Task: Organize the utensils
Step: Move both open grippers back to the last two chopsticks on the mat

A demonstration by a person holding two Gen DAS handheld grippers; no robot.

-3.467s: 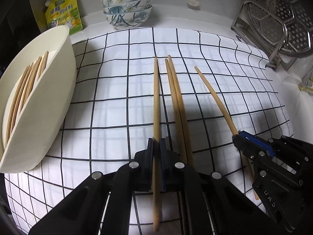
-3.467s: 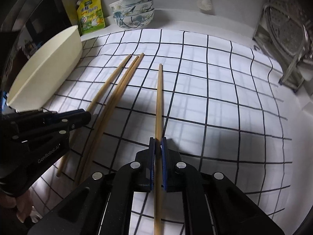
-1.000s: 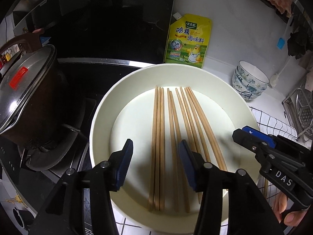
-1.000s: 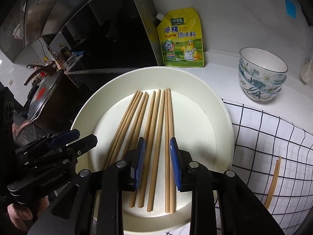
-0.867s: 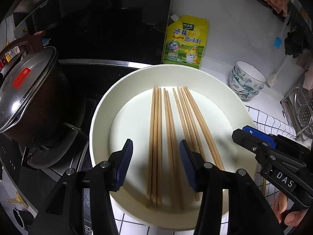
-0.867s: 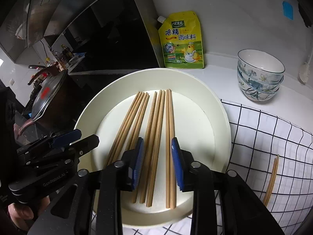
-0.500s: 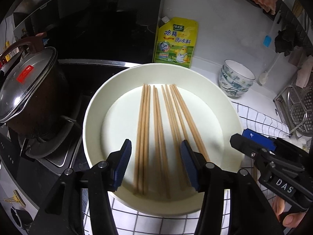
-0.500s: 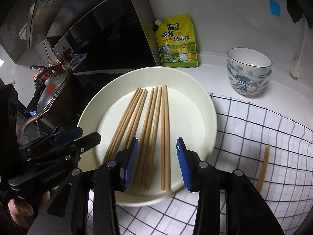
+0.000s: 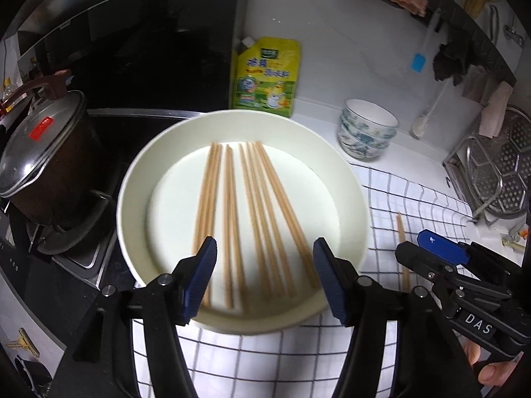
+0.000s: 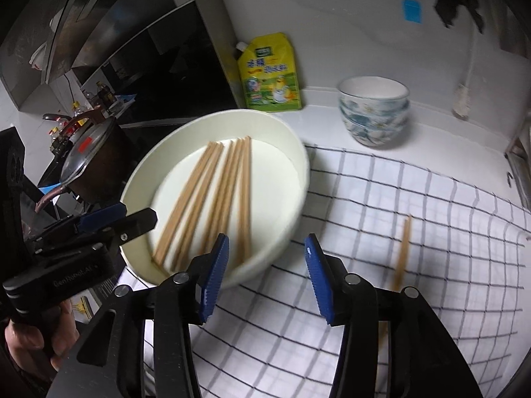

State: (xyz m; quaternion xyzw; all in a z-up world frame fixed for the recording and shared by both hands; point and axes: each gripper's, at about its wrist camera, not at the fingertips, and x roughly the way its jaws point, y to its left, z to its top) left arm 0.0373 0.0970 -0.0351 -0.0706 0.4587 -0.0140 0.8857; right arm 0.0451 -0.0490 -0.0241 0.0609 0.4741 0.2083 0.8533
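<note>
White counter (image 9: 318,112) runs along the back wall, with a black stove (image 9: 99,139) on its left side and a black-and-white checked cloth (image 10: 381,232) spread over its right side. On the stove stands a dark pot (image 9: 43,152) under a glass lid, just beside a big cream bowl (image 9: 345,179) that sits at the cloth's left edge. A bunch of wooden chopsticks (image 9: 245,212) lies flat in the bowl, side by side and roughly parallel. Behind the bowl a yellow seasoning pouch (image 9: 267,76) leans on the wall, and to its right sits a stack of small flowered bowls (image 9: 366,132). A metal rack (image 9: 494,175) stands at the far right.

The left tongs (image 9: 264,277) hover over the near rim of the big bowl, fingers spread wide with nothing between them. The right tongs (image 10: 267,272) hang above the cloth at the bowl's right side, also spread wide and empty.

Loose chopsticks (image 10: 401,252) lie on the cloth, well apart from the bowl; blur hides whether there is one or a pair.
</note>
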